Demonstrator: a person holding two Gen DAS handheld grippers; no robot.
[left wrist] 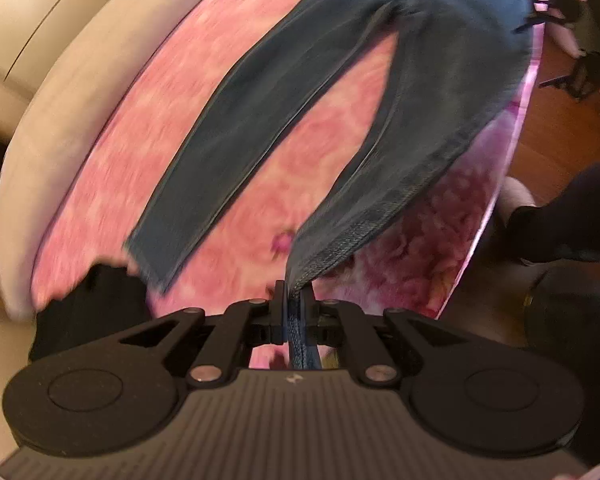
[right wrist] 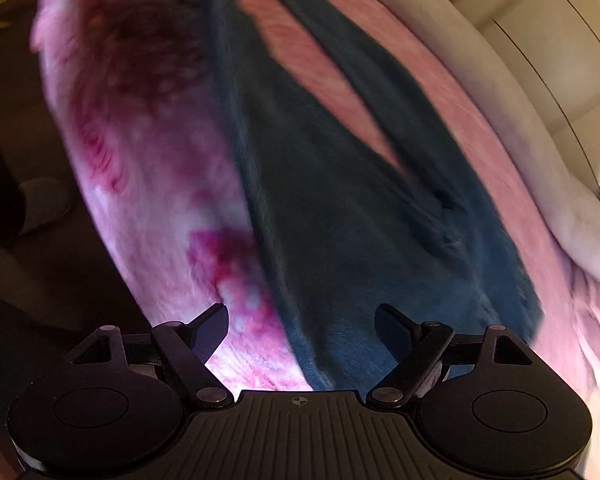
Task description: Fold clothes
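A pair of blue jeans (left wrist: 340,92) lies spread on a pink flowered bedspread (left wrist: 308,152), legs pointing toward me in the left wrist view. My left gripper (left wrist: 296,300) is shut on the hem of the right-hand leg and lifts it off the bed. The other leg lies flat to the left. My right gripper (right wrist: 302,320) is open and empty, hovering just above the waist end of the jeans (right wrist: 360,220). It also shows at the top right of the left wrist view (left wrist: 572,40), beside the waist.
A beige padded bed edge (left wrist: 60,92) borders the bedspread on the far side. Brown wooden floor (left wrist: 560,132) lies past the near edge. A dark bundle (left wrist: 88,312) sits at the bed's left end. A person's dark sleeve (left wrist: 580,212) is at right.
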